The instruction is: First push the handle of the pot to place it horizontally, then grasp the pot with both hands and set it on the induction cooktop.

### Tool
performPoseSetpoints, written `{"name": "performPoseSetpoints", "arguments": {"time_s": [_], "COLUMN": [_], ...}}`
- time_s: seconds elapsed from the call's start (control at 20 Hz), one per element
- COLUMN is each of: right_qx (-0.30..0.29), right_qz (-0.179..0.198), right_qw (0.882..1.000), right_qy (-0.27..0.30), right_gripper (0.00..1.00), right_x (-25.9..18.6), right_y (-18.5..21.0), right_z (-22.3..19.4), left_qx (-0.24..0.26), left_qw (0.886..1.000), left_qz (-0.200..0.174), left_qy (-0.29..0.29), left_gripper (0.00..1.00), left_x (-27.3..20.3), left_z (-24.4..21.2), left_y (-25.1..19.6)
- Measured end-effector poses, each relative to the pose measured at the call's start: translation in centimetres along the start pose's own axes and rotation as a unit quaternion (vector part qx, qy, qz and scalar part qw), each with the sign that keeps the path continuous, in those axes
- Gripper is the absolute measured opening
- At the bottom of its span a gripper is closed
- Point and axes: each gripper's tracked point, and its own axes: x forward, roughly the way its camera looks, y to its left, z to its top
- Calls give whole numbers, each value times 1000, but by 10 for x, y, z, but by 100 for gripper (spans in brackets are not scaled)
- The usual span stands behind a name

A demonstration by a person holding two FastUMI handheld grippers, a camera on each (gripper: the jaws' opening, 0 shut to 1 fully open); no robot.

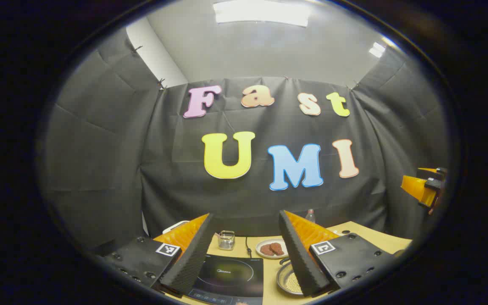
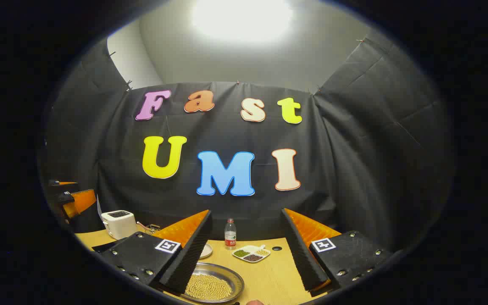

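Wooden table (image 2: 269, 277) (pot (image 2: 213, 287), cooktop (image 1: 231, 277)), both grippers' fingers (image 1: 184, 267) apart, empty.

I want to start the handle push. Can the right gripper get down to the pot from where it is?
Probably yes: the right gripper is open above the table, with the pot of yellow grains just below its fingers and nothing between them. Its handle is not visible.

pot (image 1: 289, 279) right of cooktop (image 1: 231, 277) | plate (image 1: 271, 248) behind both
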Motion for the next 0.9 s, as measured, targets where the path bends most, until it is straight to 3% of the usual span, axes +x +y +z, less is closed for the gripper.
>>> {"name": "performPoseSetpoints", "arguments": {"time_s": [0.25,0.35,0.9], "right_qx": [-3,-4,-13], "right_qz": [-6,-7,-15], "right_qw": [1000,1000,1000], "right_qy": [7,8,15], "right_gripper": [97,96,96], "right_x": [5,8,16], "right_y": [-6,-7,-13], "right_z": [-3,-3,-7], "left_qx": [2,1,-2], "left_qw": [1000,1000,1000], "left_qz": [-2,-3,7], "left_qy": [0,-1,-1], "left_gripper": [94,99,95], "left_x": [7,8,11], "left_z": [1,1,-6], "left_y": [-3,-5,0]}}
